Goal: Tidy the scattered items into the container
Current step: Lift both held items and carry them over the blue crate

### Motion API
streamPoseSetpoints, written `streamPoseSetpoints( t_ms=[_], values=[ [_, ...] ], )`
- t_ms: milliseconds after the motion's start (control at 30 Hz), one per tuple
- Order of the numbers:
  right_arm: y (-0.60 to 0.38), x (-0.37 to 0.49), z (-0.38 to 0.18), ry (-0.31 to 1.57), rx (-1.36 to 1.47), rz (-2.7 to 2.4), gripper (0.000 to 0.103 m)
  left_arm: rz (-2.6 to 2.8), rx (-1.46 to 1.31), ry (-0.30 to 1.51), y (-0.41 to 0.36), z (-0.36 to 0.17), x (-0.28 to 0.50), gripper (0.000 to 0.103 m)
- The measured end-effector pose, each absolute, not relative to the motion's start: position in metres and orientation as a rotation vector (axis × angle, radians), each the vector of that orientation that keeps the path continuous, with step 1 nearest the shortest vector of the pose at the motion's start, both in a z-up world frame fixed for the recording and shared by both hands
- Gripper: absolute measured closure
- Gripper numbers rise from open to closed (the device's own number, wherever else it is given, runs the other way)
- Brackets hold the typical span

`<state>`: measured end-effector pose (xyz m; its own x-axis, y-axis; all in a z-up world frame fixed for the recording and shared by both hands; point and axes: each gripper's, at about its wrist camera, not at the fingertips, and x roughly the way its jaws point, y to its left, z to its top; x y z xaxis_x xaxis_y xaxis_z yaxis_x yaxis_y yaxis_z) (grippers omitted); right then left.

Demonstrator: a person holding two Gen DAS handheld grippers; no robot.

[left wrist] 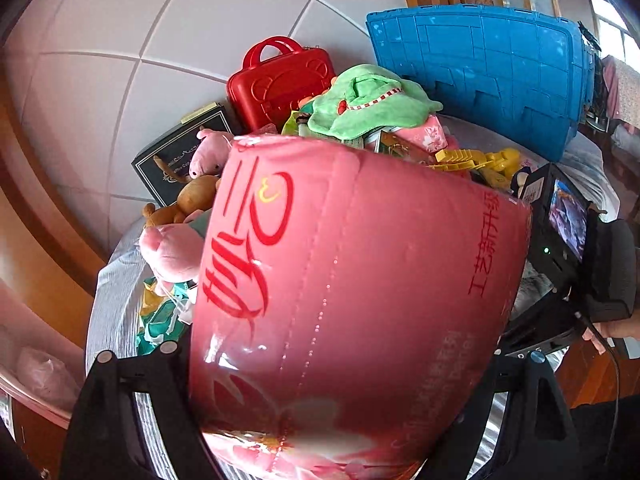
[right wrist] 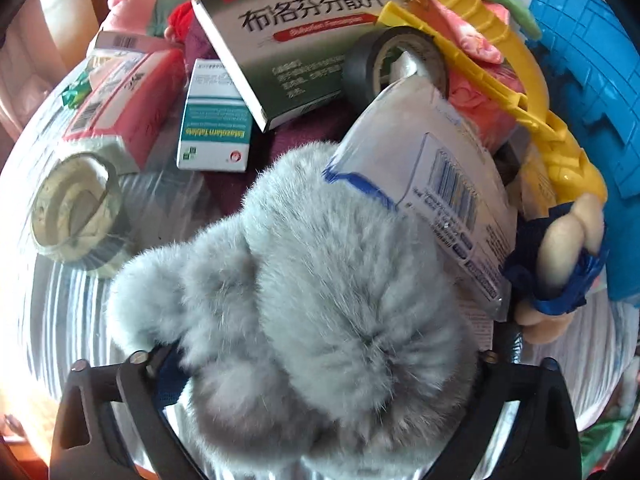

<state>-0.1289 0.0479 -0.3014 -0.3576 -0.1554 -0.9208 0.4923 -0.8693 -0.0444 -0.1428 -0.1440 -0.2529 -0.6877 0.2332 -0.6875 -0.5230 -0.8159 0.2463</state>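
The left gripper (left wrist: 332, 360) clamps a glossy pink plastic-wrapped package (left wrist: 352, 280) with red Chinese lettering, which fills the space between its fingers. The blue crate (left wrist: 480, 76), apparently the container, stands well ahead and to its right, so a carry there looks next. The right gripper (right wrist: 320, 364) squeezes a fluffy grey plush toy (right wrist: 320, 280), with medicine boxes (right wrist: 288, 44) and tape rolls heaped just ahead on the counter (right wrist: 60, 320).
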Motion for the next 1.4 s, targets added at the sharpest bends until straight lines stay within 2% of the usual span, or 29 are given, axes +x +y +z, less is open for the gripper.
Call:
streamPoseSetpoints(
  t_ms=[100,133,167,233,733,1400],
  values=[
    [0.05,-0.126,-0.291,0.412,1.459,-2.225,0.027,2.492,-0.928,0.594,-0.149,-0.25,-0.141,0.018],
    [0.051,-0.124,-0.287,0.407,1.449,-2.22,0.044,2.497,-0.926,0.589,-0.15,-0.249,-0.14,0.018],
    [0.052,-0.122,-0.283,0.402,1.441,-2.213,0.049,2.502,-0.923,0.586,-0.151,-0.247,-0.139,0.018],
    [0.052,-0.119,-0.276,0.385,1.434,-2.186,0.051,2.511,-0.919,0.588,-0.152,-0.245,-0.138,0.018],
    [0.047,-0.107,-0.202,0.324,1.319,-2.167,0.054,2.607,-0.867,0.571,-0.163,-0.201,-0.144,0.018],
    [0.089,-0.105,-0.053,0.23,1.148,-2.307,0.053,2.693,-0.786,0.406,-0.162,-0.087,-0.15,0.018]
  ],
)
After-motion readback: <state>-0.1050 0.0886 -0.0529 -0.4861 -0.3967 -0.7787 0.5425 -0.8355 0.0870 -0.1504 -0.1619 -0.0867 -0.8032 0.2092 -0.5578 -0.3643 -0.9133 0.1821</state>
